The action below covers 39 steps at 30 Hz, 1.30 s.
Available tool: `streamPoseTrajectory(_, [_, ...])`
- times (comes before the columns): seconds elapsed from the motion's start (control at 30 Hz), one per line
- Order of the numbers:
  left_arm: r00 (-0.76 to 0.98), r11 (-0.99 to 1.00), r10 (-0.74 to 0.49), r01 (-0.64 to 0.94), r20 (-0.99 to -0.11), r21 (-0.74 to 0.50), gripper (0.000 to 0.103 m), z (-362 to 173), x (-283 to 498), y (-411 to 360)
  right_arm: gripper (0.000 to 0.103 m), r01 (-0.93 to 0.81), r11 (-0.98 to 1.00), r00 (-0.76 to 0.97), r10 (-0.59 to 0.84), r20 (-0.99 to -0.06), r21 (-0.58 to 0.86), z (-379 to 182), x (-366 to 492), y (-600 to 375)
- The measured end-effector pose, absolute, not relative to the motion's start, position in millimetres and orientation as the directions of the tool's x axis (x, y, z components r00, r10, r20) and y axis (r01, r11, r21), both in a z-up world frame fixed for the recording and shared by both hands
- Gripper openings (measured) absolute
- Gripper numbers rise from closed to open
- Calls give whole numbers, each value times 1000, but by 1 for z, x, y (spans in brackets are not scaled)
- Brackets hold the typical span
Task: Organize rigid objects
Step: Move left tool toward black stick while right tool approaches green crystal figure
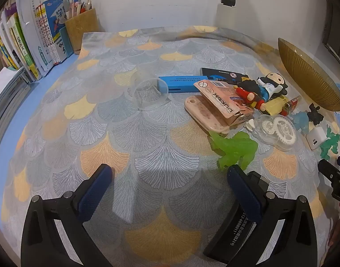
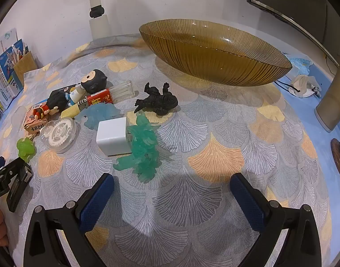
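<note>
While the amber bowl (image 2: 214, 51) stands empty, no sorting is judged done.
All clutter is found left of the bowl: black figure (image 2: 157, 101), white charger (image 2: 111, 134), teal figure (image 2: 144, 146). The right gripper (image 2: 172, 191) is held low before the teal figure, jaws apart, empty; the left gripper (image 1: 170, 178) likewise, a black box (image 1: 234, 229) beside its finger.

The charger (image 2: 112, 136) lies just left of the teal figure (image 2: 143, 146), with the bowl (image 2: 214, 55) behind both.
</note>
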<state>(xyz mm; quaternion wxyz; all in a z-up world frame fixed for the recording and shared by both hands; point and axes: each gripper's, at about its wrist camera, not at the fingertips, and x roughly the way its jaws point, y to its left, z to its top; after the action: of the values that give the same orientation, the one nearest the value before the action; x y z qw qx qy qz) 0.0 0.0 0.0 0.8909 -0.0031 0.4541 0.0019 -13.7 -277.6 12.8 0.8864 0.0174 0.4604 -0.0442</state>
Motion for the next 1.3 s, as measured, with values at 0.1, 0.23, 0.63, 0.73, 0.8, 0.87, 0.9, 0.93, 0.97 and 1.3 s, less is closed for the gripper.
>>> streamPoseTrajectory(0.1, [587, 1000, 1, -6, -810, -4, 103, 0, 0, 0, 103, 94, 996, 572, -61, -818, -9, 14, -13, -280])
streamPoseTrajectory(0.23, [587, 1000, 1, -6, -810, -4, 103, 0, 0, 0, 103, 94, 996, 571, -61, -818, -9, 15, -11, -282])
streamPoseTrajectory(0.63, [509, 1000, 10, -25, -861, -3, 103, 16, -4, -7, 103, 65, 998, 517, -39, -855, -7, 24, -25, -280])
streamPoseTrajectory(0.73, [486, 1000, -8, -2, -874, -11, 102, 21, -21, -16, 103, 61, 998, 473, -34, -880, -6, 27, -37, -271])
streamPoseTrajectory(0.8, [506, 1000, -14, -15, -862, -25, 102, 33, -34, -19, 103, 62, 998, 507, -48, -861, -19, 37, -49, -269])
streamPoseTrajectory(0.87, [578, 998, -45, -12, -815, -63, 102, 62, -59, -18, 103, 49, 999, 620, -48, -783, -22, 69, -75, -260])
streamPoseTrajectory(0.9, [622, 998, -47, -6, -782, -65, 102, 77, -71, -18, 103, 37, 999, 652, -38, -758, -18, 79, -81, -257])
streamPoseTrajectory(0.93, [674, 998, -45, 7, -737, -55, 102, 95, -84, -20, 103, 21, 1000, 696, -24, -717, -14, 96, -92, -254])
streamPoseTrajectory(0.97, [715, 999, -40, 20, -698, -36, 102, 110, -95, -22, 103, 10, 1000, 725, -17, -689, -14, 108, -99, -251])
streamPoseTrajectory(1.3, [816, 998, -36, 55, -576, 15, 102, 126, -136, -20, 103, -22, 1000, 704, 24, -710, 13, 117, -120, -239])
